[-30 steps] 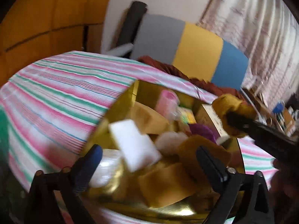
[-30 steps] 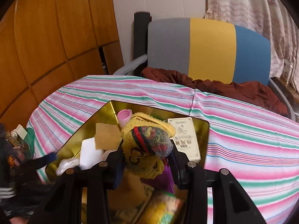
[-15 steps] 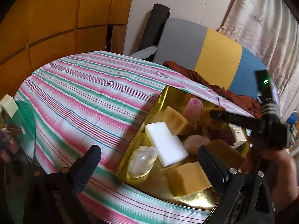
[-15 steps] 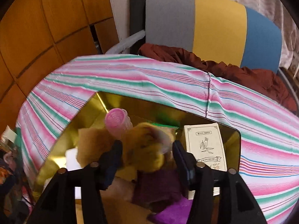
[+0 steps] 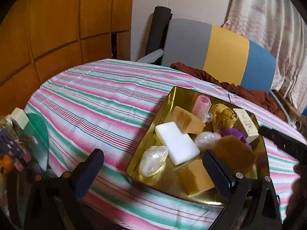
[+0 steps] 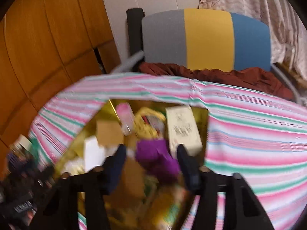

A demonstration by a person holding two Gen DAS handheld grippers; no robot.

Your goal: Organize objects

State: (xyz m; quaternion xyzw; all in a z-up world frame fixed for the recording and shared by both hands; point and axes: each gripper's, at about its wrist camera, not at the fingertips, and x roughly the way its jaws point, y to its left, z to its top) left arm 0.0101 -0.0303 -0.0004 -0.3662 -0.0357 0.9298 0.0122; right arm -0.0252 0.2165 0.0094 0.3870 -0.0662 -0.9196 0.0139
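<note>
While the right gripper (image 6: 151,161) hangs low over the near end of the shiny gold metal tray (image 5: 173,97), its jaws are closing with nothing pinched between them; the crumpled purple cloth (image 6: 156,158) lies in the gap below the tips, though motion blur hides whether either pad brushes it. The left gripper (image 5: 151,169) sits back over the near-left corner of that tray with its fingers (image 5: 216,174) spread wide and empty, one tip over the pink-and-green striped tablecloth (image 5: 92,103) and the other over the tray's near contents.

Beyond the left gripper's tips lie a clear crinkled plastic bundle (image 5: 153,163), a flat white rectangular block (image 5: 176,141) and tan sponge-like blocks (image 5: 193,176). Farther in sit a pink ribbed roller (image 5: 202,104), a yellow knitted pouch (image 5: 223,117) and a cream printed carton (image 6: 182,128), whose long axis runs away from the right gripper, just right of its right finger.

Judging by position, the right hand is the nearer one to the purple cloth and the carton, so the next pick there would fall to it; the carton would call for a small shift rightward.

Past the table stand a grey, yellow and blue chair back (image 6: 207,38) and a dark red garment (image 6: 220,74).
</note>
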